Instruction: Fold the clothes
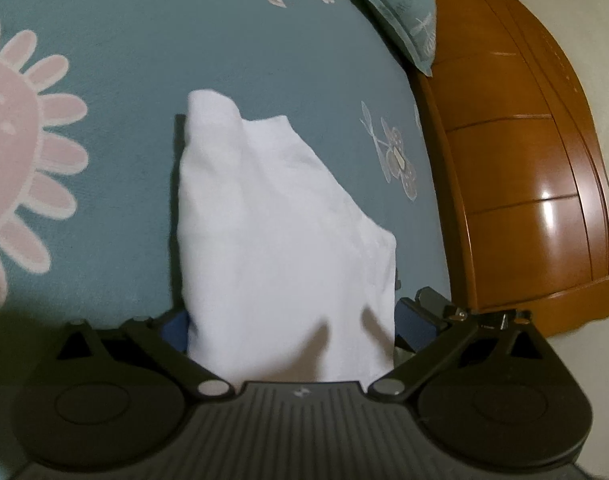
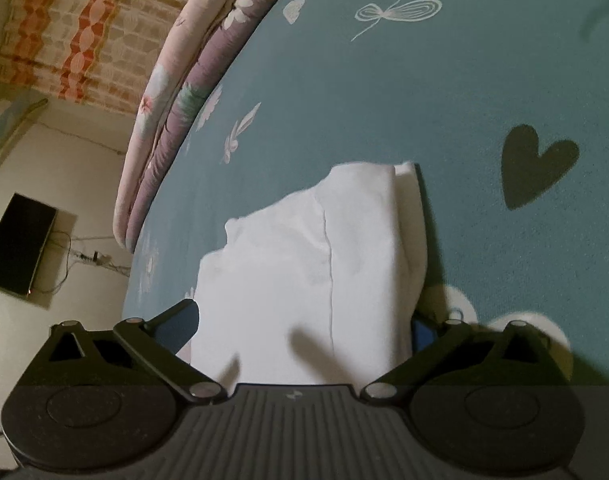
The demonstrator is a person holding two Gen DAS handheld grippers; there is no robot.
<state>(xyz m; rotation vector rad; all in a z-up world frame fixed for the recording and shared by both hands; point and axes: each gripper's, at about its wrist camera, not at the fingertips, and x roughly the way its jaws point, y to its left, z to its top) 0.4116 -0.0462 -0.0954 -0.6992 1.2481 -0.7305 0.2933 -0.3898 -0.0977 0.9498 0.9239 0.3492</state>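
A white folded garment lies on the teal bedspread, its narrow end pointing away from me. My left gripper stands open over its near end, and a blue pad shows at the cloth's left edge. In the right wrist view the same garment has a seam running along it. My right gripper is open too, its fingers flanking the near end of the cloth. Neither gripper visibly pinches the fabric.
A glossy wooden headboard borders the bed on the right, with a teal pillow against it. In the right wrist view a folded floral quilt lines the bed's edge. Below it are a pale floor, a black box and cables.
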